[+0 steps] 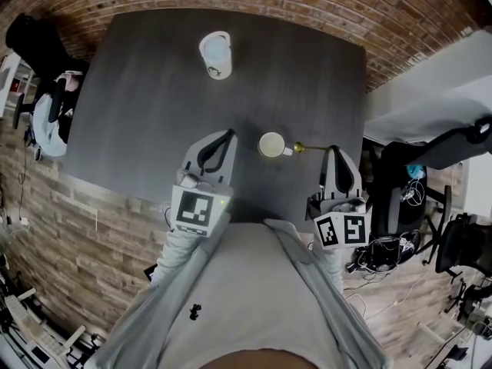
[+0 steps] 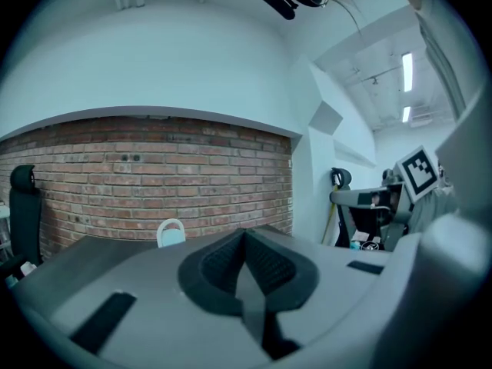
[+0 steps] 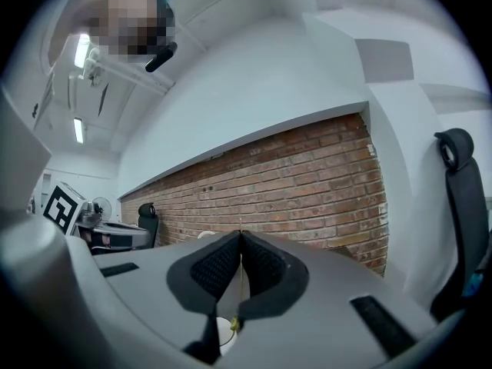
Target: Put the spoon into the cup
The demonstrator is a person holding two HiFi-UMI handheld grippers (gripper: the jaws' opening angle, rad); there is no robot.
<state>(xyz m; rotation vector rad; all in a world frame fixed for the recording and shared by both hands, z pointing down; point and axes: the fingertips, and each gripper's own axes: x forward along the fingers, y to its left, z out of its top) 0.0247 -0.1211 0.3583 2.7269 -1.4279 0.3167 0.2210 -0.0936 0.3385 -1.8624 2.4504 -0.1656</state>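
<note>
Right gripper point(image 1: 333, 152) clamped on the gold spoon point(image 1: 301, 147) at mid-right of the head view, spoon tip just beside the white mug point(image 1: 270, 144) on the dark worktop point(image 1: 138, 98). Only in the right gripper view: thin handle pinched edge-on in the jaws. Left gripper point(image 1: 228, 135) clenched on nothing; own view catches just the taller white cup point(image 2: 171, 233) near the brick wall point(image 2: 154, 183).

1. The left claw point(image 1: 228, 134) was held pointing forward, and its jaws were closed together with nothing between them.
2. The right claw point(image 1: 333, 150) was held level, and its jaws were pinched on the thin handle of the spoon point(image 3: 235, 321).
3. Both forearms were kept well apart.
</note>
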